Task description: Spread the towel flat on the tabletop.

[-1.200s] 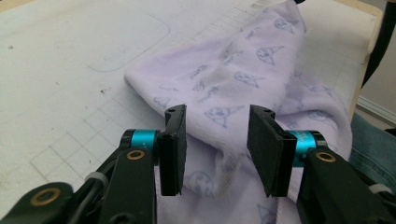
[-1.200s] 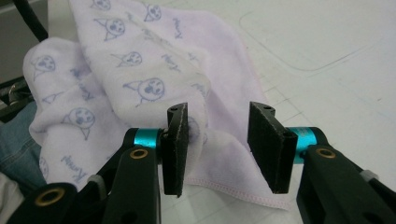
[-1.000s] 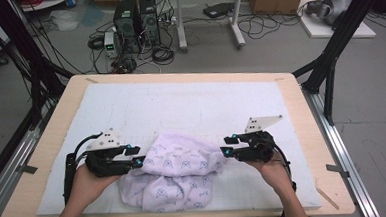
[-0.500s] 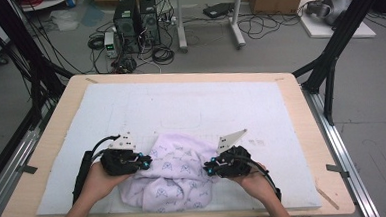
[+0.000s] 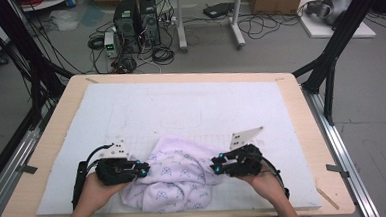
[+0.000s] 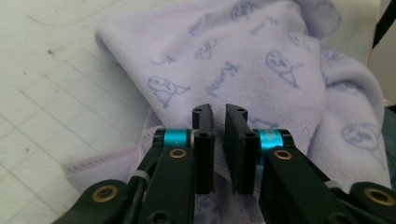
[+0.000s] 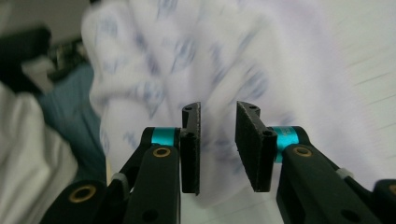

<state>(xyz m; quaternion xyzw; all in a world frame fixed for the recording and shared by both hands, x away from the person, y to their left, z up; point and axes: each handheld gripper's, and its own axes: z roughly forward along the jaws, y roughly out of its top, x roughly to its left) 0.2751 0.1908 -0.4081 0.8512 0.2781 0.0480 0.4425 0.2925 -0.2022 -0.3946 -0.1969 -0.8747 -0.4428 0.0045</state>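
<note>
A lilac cloth is lying bunched at the table's 6 o'clock edge, on the white mat. The left claw is sitting at the cloth's 9 o'clock side, nearly clenched with a thin gap, gripping nothing. The right claw is sitting at its 3 o'clock side, released, cloth beyond its jaws.

One lilac printed cloth, one white mat, two claws: left claw, right claw.
</note>
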